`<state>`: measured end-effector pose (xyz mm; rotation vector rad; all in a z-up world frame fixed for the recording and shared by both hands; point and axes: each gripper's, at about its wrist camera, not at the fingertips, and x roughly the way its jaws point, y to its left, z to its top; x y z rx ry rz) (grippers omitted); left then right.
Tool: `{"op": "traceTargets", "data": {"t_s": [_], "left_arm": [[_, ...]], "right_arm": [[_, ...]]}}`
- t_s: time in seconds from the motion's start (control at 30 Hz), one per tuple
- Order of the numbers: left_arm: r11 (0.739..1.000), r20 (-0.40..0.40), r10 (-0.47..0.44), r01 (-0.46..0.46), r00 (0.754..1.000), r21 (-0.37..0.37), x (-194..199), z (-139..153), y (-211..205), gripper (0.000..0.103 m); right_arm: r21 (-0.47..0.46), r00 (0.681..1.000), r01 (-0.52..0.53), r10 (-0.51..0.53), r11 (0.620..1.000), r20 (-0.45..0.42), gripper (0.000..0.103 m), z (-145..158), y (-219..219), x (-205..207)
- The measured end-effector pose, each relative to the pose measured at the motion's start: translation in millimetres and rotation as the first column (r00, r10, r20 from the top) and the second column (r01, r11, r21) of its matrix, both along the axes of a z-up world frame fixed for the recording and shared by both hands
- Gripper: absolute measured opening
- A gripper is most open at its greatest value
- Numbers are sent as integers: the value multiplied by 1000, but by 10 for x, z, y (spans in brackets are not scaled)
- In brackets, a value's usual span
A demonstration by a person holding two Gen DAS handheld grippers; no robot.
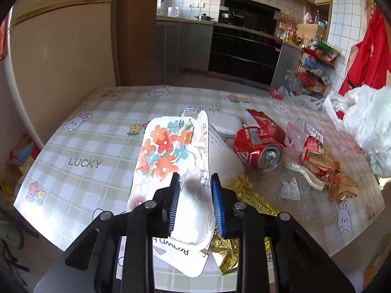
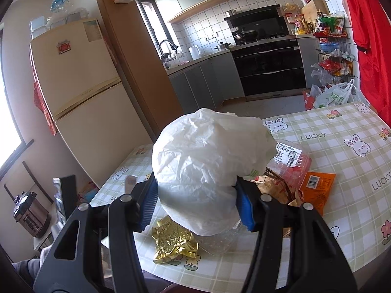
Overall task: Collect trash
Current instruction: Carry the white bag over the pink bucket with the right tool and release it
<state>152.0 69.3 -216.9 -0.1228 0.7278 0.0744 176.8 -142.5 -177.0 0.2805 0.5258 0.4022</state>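
Note:
My left gripper (image 1: 195,190) is shut on a white blister package with a flower print (image 1: 166,151), which tilts up from the checked table (image 1: 85,146). Behind the package lie a white foam piece (image 1: 224,122), a crushed red can (image 1: 256,149) and a gold foil wrapper (image 1: 244,190). Crumpled snack wrappers (image 1: 317,161) lie further right. My right gripper (image 2: 195,190) is shut on a bulging white plastic bag (image 2: 202,161), held above the table; the same bag (image 1: 366,122) shows at the right edge of the left wrist view. Under the bag lie the gold foil wrapper (image 2: 173,244), a clear labelled box (image 2: 290,161) and an orange packet (image 2: 317,188).
A beige fridge (image 2: 80,85) stands left of the table. A wire rack (image 1: 315,68) full of packets and a shopping bag (image 2: 334,97) stand beyond the far edge, and red cloth (image 2: 366,36) hangs at the right. The kitchen stove (image 1: 244,44) is behind.

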Motion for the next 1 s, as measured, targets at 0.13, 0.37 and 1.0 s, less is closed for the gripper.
{"op": "traceTargets", "data": {"t_s": [0.13, 0.37, 1.0], "left_arm": [[999, 49, 1, 0, 999, -37, -229, 230, 128, 25], [994, 104, -28, 38, 994, -100, -644, 518, 164, 25], [990, 195, -101, 119, 976, -81, -1570, 939, 15, 26]], "right_arm": [[-8, 1000, -20, 20, 1000, 7, 57, 45, 45, -75], [-39, 998, -55, 55, 998, 5, 57, 116, 73, -323], [-143, 977, -163, 140, 976, -160, 57, -126, 135, -1328]]}}
